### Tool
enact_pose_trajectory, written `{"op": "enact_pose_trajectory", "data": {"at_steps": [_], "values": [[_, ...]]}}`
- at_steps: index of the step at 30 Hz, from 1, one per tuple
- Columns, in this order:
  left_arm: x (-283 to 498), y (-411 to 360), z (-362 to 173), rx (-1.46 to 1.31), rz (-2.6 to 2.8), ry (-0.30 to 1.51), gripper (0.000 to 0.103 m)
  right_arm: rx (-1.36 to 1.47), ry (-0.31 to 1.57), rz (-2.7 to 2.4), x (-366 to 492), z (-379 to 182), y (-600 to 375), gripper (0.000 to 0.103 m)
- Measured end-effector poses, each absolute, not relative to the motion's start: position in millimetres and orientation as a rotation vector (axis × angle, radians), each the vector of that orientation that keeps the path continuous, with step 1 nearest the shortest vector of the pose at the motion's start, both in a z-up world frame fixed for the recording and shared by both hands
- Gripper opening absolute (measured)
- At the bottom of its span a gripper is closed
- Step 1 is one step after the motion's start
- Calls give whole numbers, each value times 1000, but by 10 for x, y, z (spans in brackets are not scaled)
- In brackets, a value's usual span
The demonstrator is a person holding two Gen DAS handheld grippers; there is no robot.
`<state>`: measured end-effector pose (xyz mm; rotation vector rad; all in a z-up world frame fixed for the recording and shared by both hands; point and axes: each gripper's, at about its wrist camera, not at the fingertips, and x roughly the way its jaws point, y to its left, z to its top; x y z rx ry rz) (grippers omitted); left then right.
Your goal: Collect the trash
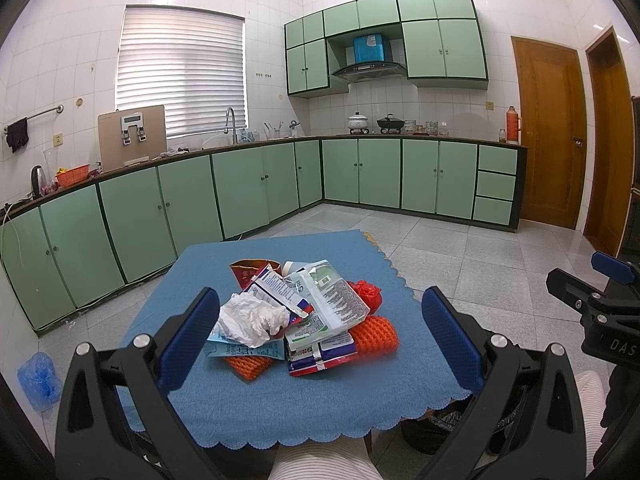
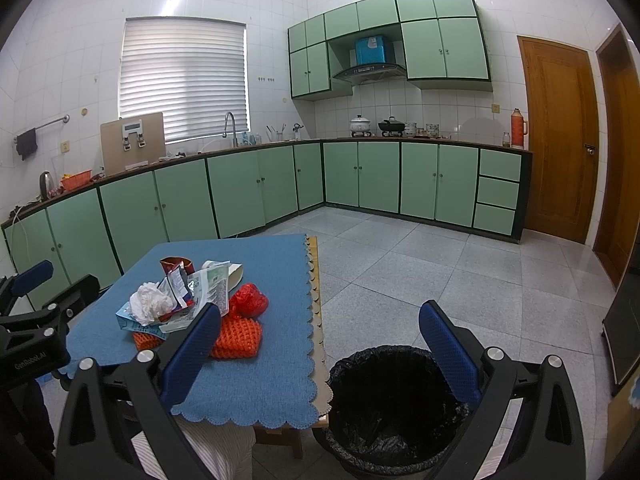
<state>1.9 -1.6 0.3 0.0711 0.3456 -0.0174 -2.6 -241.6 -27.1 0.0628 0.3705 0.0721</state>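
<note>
**Trash heap on blue-clothed table; lined bin on floor beside it**

Left gripper (image 1: 320, 322): jaws spread wide, holding nothing, aimed straight at the heap from the table's near edge. Right gripper (image 2: 320, 338): jaws likewise wide and empty, held over the bin, its left finger (image 2: 192, 354) overlapping the table's near right part in the right wrist view.

Bin (image 2: 394, 408): round, black, lined with a black bag, standing on the floor just beside the table's near right corner. Nothing distinct can be made out inside beyond the crumpled liner.

Table (image 1: 248, 412): covered by a blue scalloped cloth.

Trash heap, mid-table, near to far:
- orange foam netting (image 1: 376, 334), two pieces at the bottom, the larger lying crosswise on the right;
- flattened red-and-blue wrapper (image 1: 324, 356) and a light blue carton (image 1: 244, 349);
- crumpled white tissue (image 1: 254, 318) on top, left;
- white-green printed packet (image 1: 334, 300), long axis running from near right to far left;
- red crumpled plastic (image 1: 368, 292), right;
- brown-red pouch (image 1: 250, 270), farthest.

Beyond: grey tiled floor (image 2: 420, 264).
</note>
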Motion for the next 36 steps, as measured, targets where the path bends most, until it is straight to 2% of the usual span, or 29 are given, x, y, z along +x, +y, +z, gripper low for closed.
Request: {"op": "enact_pose_trajectory", "data": {"at_steps": [30, 36], "values": [[149, 61, -101, 82, -9, 369, 98, 68, 374, 70, 124, -348, -2434, 97], [309, 264, -156, 83, 59, 358, 98, 88, 387, 102, 311, -375, -2431, 97]]}}
